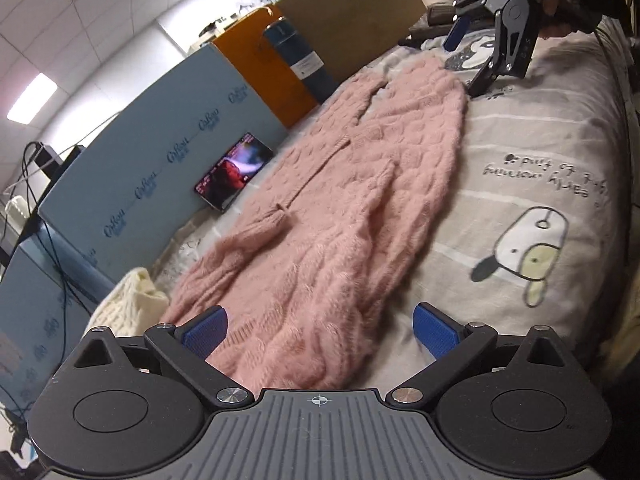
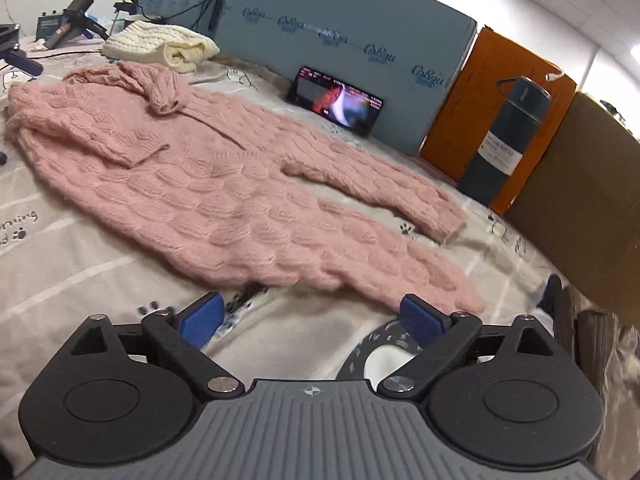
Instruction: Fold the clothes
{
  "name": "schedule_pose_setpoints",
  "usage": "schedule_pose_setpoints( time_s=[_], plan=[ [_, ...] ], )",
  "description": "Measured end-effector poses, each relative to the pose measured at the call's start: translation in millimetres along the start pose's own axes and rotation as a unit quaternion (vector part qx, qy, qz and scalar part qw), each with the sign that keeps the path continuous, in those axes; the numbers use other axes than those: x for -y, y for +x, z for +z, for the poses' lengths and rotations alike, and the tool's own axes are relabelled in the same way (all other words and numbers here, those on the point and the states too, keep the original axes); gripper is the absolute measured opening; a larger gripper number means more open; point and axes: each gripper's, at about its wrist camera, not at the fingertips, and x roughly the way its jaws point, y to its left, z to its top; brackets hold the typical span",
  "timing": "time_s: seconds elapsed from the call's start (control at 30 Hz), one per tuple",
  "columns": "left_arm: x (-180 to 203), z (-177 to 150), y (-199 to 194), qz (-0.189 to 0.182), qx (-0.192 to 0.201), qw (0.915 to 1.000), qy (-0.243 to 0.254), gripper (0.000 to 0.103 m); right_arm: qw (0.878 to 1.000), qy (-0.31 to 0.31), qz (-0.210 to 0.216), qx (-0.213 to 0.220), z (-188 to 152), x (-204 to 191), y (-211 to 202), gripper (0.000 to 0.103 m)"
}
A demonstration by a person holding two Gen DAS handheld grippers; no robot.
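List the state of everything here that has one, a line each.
Pink sweater: spread flat, partly folded, not held.
Cream sweater: bunched up.
Phone: propped up, screen on.
Flask: upright, lid on.
Left tongs: open, empty.
Right tongs: open, empty.

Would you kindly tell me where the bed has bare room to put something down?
Free: the printed sheet between the pink sweater and the bed's near edge. Crowded: the far strip by the boards, with the phone, flask and cream knit.
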Motion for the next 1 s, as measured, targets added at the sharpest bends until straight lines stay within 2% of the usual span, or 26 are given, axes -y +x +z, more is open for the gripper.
schedule_pose_setpoints(
  time_s=[0.13,0.2,0.23,0.27,0.33,0.4,0.43,0.53,0.63,0.83,0.9,0.93,0.97,1.0],
  plan=[
    [-10,-6,11,0.039,0.003,0.999,-0.02,0.1,1.0,0.016,-0.005,0.019,2,13,15,0.095],
    [-14,-11,12,0.042,0.014,0.9985,-0.031,0.09,0.999,0.037,0.002,0.029,2,22,22,0.09],
    [-17,-12,12,0.035,0.018,0.9983,-0.042,0.074,0.998,0.047,0.011,0.033,2,26,24,0.081],
    [-21,-14,13,0.03,0.023,0.9977,-0.056,0.05,0.998,0.056,0.022,0.037,3,30,26,0.072],
    [-30,-17,15,0.024,0.037,0.9952,-0.087,0.024,0.995,0.068,0.039,0.056,6,37,25,0.036],
    [-41,-18,16,0.032,0.056,0.9899,-0.126,0.023,0.992,0.082,0.055,0.079,10,45,24,0.019],
    [-47,-18,17,0.037,0.064,0.9866,-0.146,0.022,0.989,0.093,0.062,0.093,13,50,23,0.015],
    [-67,-15,25,0.051,0.084,0.9771,-0.189,0.019,0.981,0.121,0.065,0.134,28,65,27,0.011],
    [-89,-8,40,0.061,0.089,0.9726,-0.206,0.019,0.98,0.121,0.065,0.144,49,73,44,0.01],
    [-137,-10,82,0.051,0.054,0.9652,-0.251,0.019,0.983,0.111,0.068,0.128,82,84,83,0.009],
    [-149,-13,97,0.04,0.033,0.962,-0.268,0.024,0.984,0.114,0.069,0.115,88,88,97,0.01],
    [-152,-15,104,0.033,0.022,0.9599,-0.278,0.025,0.985,0.117,0.065,0.107,90,89,102,0.012],
    [-154,-17,108,0.035,0.018,0.9581,-0.284,0.03,0.986,0.12,0.057,0.1,91,91,107,0.016],
    [-154,-18,110,0.042,0.019,0.9556,-0.291,0.035,0.987,0.124,0.05,0.093,92,93,111,0.029]
  ],
)
